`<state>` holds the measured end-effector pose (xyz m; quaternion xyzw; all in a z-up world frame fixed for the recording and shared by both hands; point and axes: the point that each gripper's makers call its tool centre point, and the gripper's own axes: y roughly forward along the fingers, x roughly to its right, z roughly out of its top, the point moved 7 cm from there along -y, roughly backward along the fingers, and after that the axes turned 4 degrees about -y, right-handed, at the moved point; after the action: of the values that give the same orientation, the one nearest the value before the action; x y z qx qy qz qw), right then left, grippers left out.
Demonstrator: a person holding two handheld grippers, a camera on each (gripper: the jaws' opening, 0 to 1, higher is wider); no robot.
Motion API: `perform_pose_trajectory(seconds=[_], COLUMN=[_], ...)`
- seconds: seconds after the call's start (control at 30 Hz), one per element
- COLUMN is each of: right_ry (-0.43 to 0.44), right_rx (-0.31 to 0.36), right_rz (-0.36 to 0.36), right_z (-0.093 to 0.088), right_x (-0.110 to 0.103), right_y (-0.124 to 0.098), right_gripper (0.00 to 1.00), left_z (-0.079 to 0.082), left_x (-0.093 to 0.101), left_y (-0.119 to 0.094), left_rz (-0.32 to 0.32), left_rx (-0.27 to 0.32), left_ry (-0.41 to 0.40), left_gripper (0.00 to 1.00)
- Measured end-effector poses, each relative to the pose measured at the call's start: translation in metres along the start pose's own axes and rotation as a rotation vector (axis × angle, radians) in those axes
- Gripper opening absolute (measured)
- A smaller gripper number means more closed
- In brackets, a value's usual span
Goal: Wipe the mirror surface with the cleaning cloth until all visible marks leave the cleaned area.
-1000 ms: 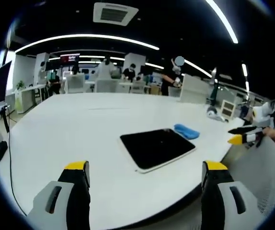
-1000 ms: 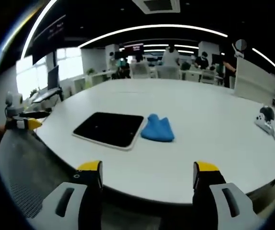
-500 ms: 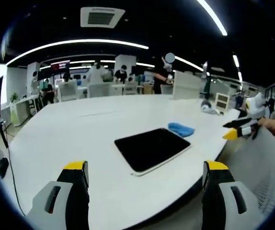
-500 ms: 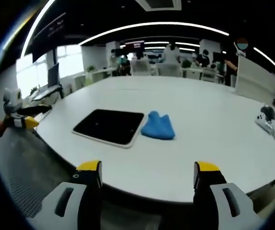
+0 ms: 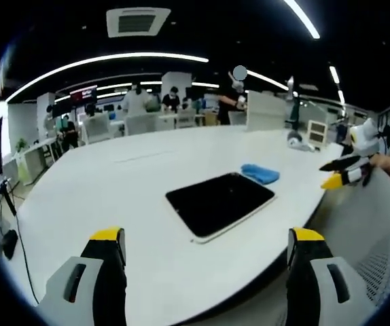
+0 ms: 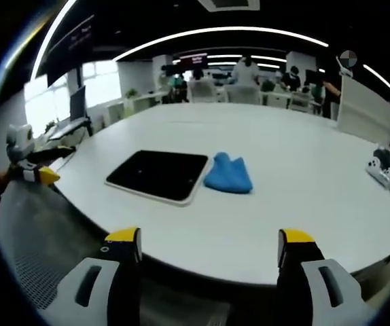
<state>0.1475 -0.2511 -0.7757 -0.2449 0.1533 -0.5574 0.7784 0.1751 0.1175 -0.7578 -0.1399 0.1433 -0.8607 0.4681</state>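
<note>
We hold both grippers, left gripper [image 5: 205,248] and right gripper [image 6: 208,246], jaws wide apart, empty. Crumpled blue cleaning cloth [image 6: 228,175] touching dark white-framed rectangular mirror [image 6: 160,175] on white surface [image 6: 297,190], well ahead of jaws. Approach step; next we judge right jaws must close on cloth

At frame centre a dark mirror [image 5: 219,202] is seen on the white table [image 5: 100,197] — a blue cloth [image 5: 260,174] just beyond it, upper right.
</note>
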Motion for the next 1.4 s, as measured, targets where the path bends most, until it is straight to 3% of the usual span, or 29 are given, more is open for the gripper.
perform_pose_trajectory(seconds=[0.1, 0.43, 0.53, 0.67, 0.93, 1.13, 1.27, 1.4], right_ry=[0.013, 0.020, 0.040, 0.063, 0.065, 0.014, 0.016, 0.032], right_rx=[0.013, -0.001, 0.021, 0.041, 0.031, 0.027, 0.025, 0.035], right_rz=[-0.029, -0.002, -0.018, -0.031, -0.020, 0.012, 0.013, 0.004], right_z=[0.0008, -0.0005, 0.0012, 0.0026, 0.0020, 0.0054, 0.0047, 0.0058], right_x=[0.0033, 0.0012, 0.0036, 0.0054, 0.0043, -0.0004, 0.0003, 0.0023], right_y=[-0.0009, -0.0001, -0.0015, -0.0023, -0.0024, -0.0030, -0.0030, -0.0040], right_gripper=[0.88, 0.84, 0.85, 0.87, 0.87, 0.89, 0.88, 0.87], left_z=[0.0012, 0.0020, 0.0056, 0.0039, 0.0047, 0.0056, 0.0065, 0.0058], left_x=[-0.0010, -0.0022, -0.0053, -0.0037, -0.0032, -0.0021, -0.0043, -0.0017], left_y=[-0.0001, -0.0006, -0.0019, -0.0014, -0.0019, -0.0024, 0.0003, 0.0013], left_rz=[0.003, 0.016, 0.049, 0.034, 0.025, 0.013, 0.007, -0.009], left_rx=[0.015, 0.019, 0.051, 0.023, 0.026, 0.027, -0.009, -0.010], left_ry=[-0.007, 0.003, 0.032, 0.041, 0.052, 0.061, 0.127, 0.117], left_gripper=[0.99, 0.99, 0.99, 0.99, 0.99, 0.99, 0.99, 0.97])
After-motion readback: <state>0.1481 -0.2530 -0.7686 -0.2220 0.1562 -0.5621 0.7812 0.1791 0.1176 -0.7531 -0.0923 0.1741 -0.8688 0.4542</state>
